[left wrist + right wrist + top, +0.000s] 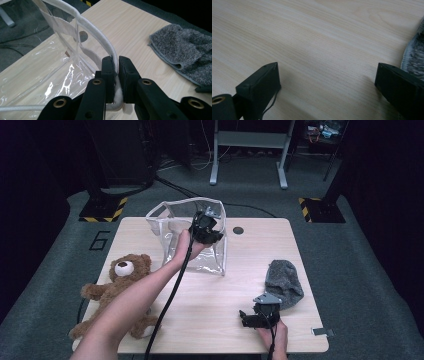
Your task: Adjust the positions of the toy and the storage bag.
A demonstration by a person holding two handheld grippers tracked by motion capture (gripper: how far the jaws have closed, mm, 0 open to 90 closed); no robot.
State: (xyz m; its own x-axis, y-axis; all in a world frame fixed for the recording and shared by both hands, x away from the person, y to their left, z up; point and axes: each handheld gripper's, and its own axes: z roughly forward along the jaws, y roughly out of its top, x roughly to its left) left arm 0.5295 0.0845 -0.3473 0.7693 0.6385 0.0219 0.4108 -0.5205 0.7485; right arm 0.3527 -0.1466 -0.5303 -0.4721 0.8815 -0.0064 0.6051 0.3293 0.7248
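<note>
— Bag (pixel 210 257) first: where does it sit, and how does it lie?

— Clear plastic pouch with white piping (pixel 97 32), standing on the far-left part of the wooden table (pixel 250 250), just short of the far edge. Its mouth faces up. Its long axis I cannot tell for sure from above; the walls are slack and the rim bows out into a loop.

— Anything holding it?

— Left gripper (pixel 116 66), yes. In the left gripper view its two black jaws are pressed nearly together with the white piping of the rim pinched between them; the cord runs up out of the jaws and curves away along the top of the bag. In the high view that gripper (pixel 206 231) sits at the bag's near-right top edge, the forearm coming in from the lower left.

— And the other one?

— Right gripper (pixel 250 317) rests low at the near-right of the table, jaws spread wide with bare wood between them, holding nothing.

— What lies around?

— Grey knit beanie (pixel 284 281) just beyond the right gripper, its edge beside one jaw in the right gripper view (pixel 415 53). Brown teddy bear (pixel 120 287) lies at the near-left corner, well apart from the bag.
</note>
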